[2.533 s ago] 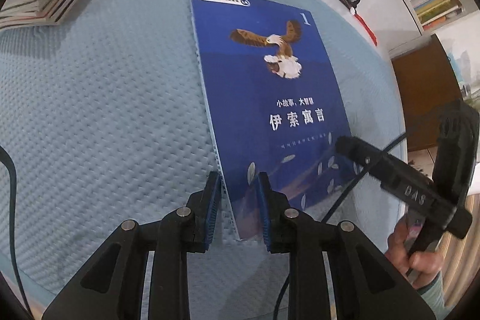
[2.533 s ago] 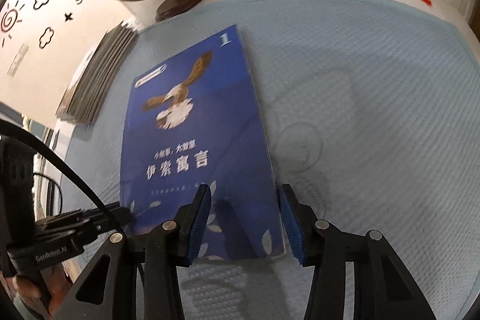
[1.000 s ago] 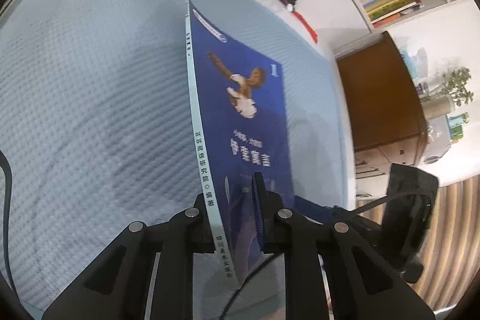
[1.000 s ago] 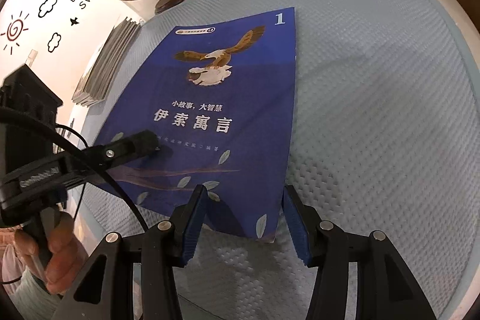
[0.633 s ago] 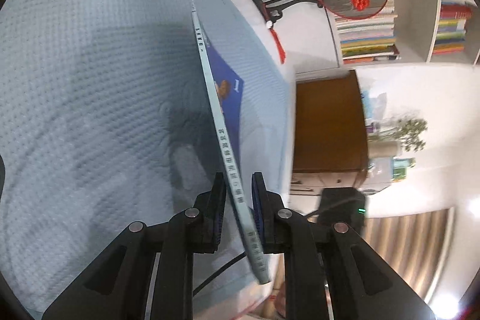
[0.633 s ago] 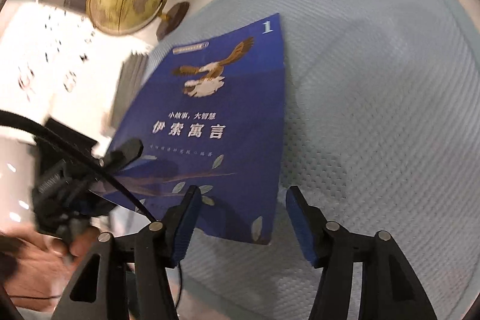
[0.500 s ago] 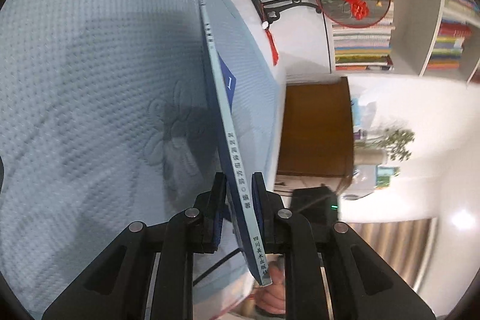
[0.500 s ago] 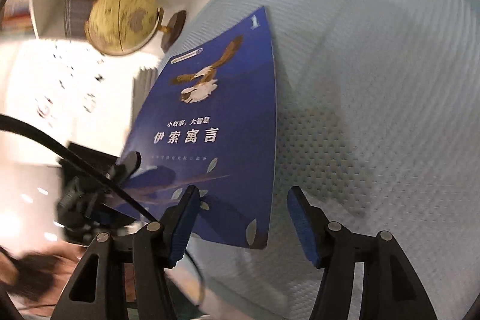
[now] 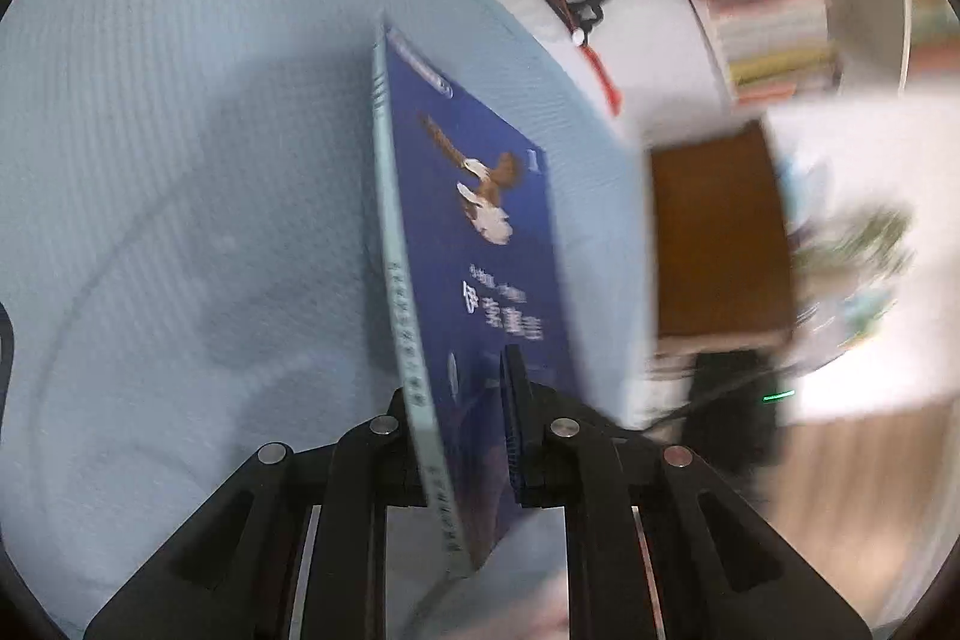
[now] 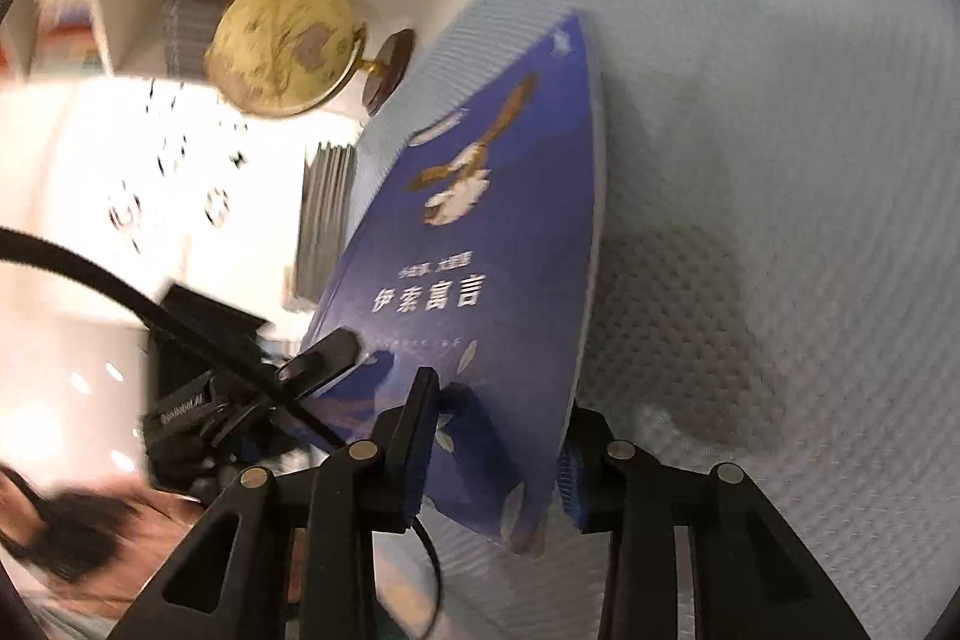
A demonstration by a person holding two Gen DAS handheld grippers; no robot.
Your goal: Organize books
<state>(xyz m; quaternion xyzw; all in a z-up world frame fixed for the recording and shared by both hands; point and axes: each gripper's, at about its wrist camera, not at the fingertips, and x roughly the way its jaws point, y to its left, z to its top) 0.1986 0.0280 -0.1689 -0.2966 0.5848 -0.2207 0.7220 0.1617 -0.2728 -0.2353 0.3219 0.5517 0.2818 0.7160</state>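
Book [image 9: 480, 280]: blue, tilted up off the mat [image 9: 180, 160]
Left tool [image 9: 465, 436]: clamped on its spine corner
Right tool [image 10: 492, 460]: closing around its lower edge, not yet pressing

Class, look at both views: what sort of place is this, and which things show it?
Probably a home study or reading room: shelves packed with books, a globe beside a stack of books, and a blue book over a quilted table cover.

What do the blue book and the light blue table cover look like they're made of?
Blue book: a thin paperback by the look, with a smooth, faintly glossy card cover that bows slightly while held at its spine edge.
Table cover: probably a soft woven or quilted fabric or mat; it shows a fine raised dot texture, matte, with no glare.
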